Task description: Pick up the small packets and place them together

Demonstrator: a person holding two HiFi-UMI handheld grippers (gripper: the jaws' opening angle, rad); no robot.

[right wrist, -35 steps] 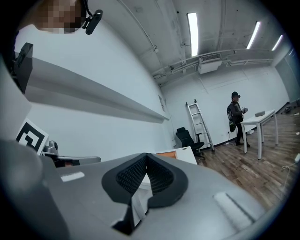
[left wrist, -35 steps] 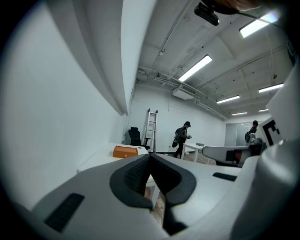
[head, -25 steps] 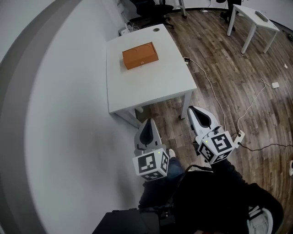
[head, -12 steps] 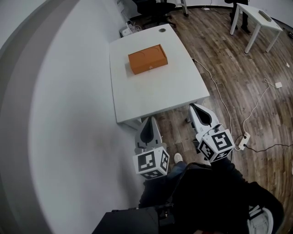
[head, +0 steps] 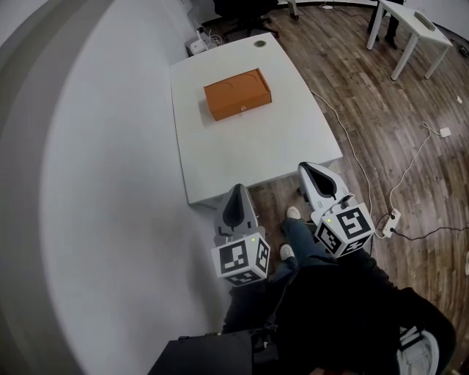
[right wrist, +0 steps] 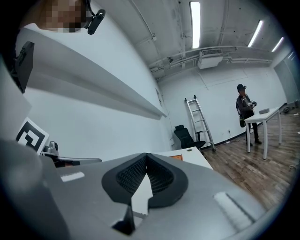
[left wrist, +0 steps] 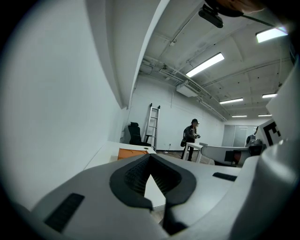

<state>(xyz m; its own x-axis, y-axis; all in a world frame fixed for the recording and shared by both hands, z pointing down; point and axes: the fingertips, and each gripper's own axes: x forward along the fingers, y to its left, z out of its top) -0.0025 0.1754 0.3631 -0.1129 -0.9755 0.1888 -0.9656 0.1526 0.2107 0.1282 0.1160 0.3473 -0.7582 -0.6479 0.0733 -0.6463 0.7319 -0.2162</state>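
An orange box (head: 237, 94) lies on the far half of a white table (head: 249, 146); no small packets show in any view. My left gripper (head: 237, 190) hovers level at the table's near edge, its jaws shut with nothing between them. My right gripper (head: 307, 168) is held beside it near the table's near right corner, also shut and empty. Over the closed tips of the left gripper (left wrist: 150, 156), the left gripper view shows the orange box (left wrist: 132, 153) far off. The right gripper (right wrist: 146, 156) points at the same table (right wrist: 192, 154).
A white wall runs along the table's left. Cables (head: 344, 146) and a power strip (head: 387, 222) lie on the wood floor at the right. A second white table (head: 410, 26) and an office chair (head: 245, 9) stand at the back. A person (left wrist: 191, 136) stands by a ladder (left wrist: 152, 122).
Both grippers have come forward to the table's near edge, so the table and the orange box look closer. A shoe has stepped forward between the grippers. The jaws stayed shut.
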